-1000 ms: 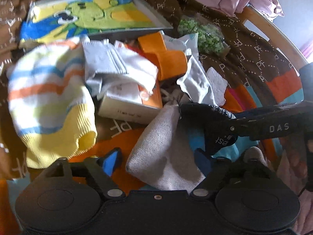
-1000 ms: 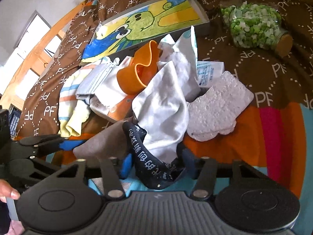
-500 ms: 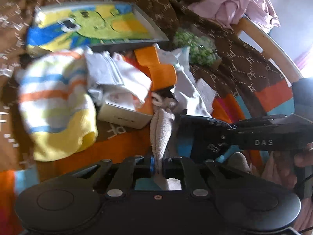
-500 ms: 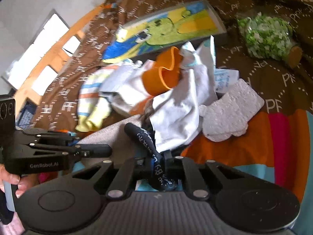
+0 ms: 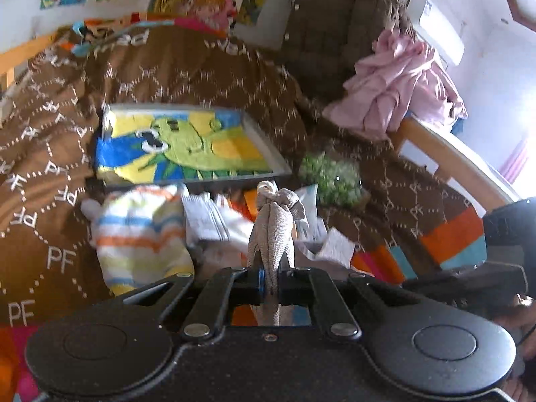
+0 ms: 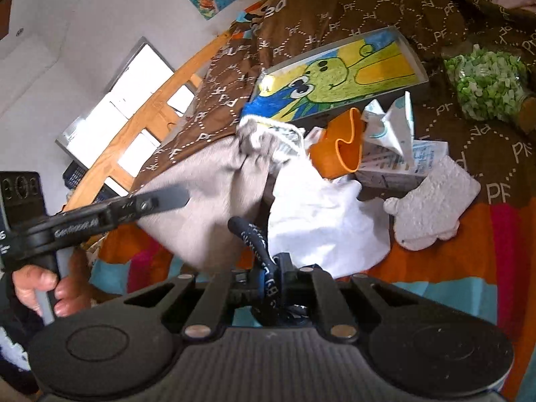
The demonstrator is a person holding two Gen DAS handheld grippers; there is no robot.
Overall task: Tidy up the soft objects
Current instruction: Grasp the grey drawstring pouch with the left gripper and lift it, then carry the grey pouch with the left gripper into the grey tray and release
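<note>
Right now L gripper [image 5: 269, 283] is clamped on the beige cloth [image 5: 276, 231], long axis running straight ahead from its jaws, lifted over the pile, while R gripper [image 6: 269, 283] pinches the dark sock [image 6: 256, 241], angled up-left toward that cloth, both w/ jaws pressed tight.

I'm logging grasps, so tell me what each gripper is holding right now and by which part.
Left gripper: the beige woven cloth bag, pinched low on its bunched fabric. Right gripper: the black printed sock, pinched mid-length.
</note>
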